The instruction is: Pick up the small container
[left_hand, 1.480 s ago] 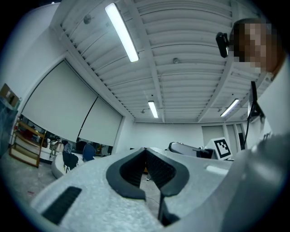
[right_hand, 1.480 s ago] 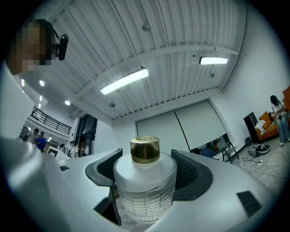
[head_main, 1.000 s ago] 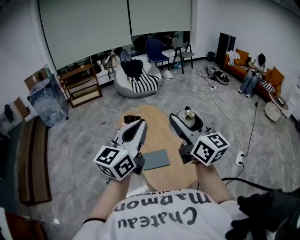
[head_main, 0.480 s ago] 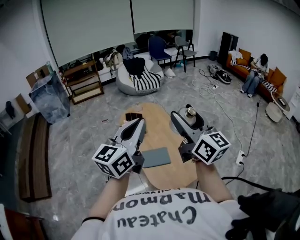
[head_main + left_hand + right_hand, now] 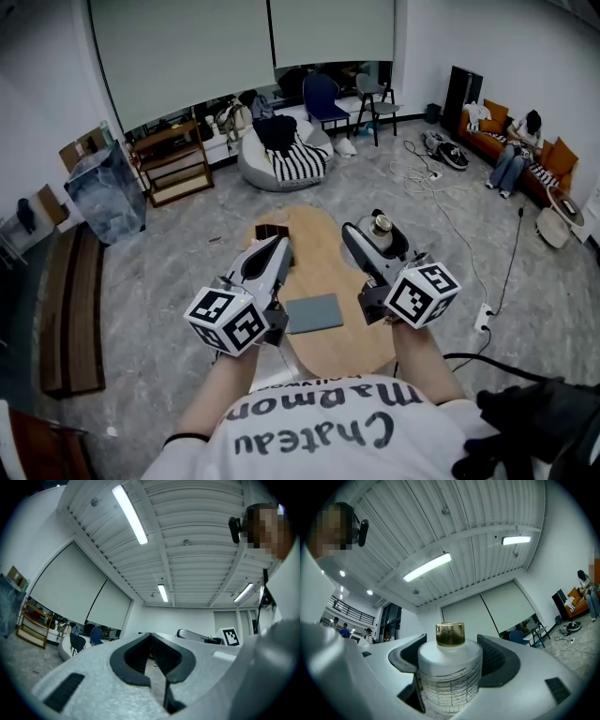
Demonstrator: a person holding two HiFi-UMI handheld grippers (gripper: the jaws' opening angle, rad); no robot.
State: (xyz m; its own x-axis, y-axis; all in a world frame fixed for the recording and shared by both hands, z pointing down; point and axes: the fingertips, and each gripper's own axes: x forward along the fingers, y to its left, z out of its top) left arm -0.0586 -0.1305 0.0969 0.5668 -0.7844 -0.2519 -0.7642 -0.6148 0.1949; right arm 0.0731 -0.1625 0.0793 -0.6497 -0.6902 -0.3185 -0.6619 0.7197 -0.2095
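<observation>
A small frosted white container (image 5: pixel 449 672) with a gold cap (image 5: pixel 450 634) stands upright between the jaws of my right gripper (image 5: pixel 452 660), which is shut on it and raised above the table. From the head view the container (image 5: pixel 380 228) shows at the tip of the right gripper (image 5: pixel 375 234), over the right edge of the oval wooden table (image 5: pixel 323 281). My left gripper (image 5: pixel 274 251) hovers over the table's left side; its jaws (image 5: pixel 152 656) are nearly together with nothing between them.
A grey flat pad (image 5: pixel 313 314) lies on the table between the two grippers, and a dark small object (image 5: pixel 268 232) sits at the table's far end. A beanbag (image 5: pixel 281 159), chairs, a shelf and floor cables (image 5: pixel 441 187) lie beyond. A person sits on the orange sofa (image 5: pixel 514 150).
Both grippers stay almost where they were; the view has shifted slightly. The container remains held in the right gripper.
</observation>
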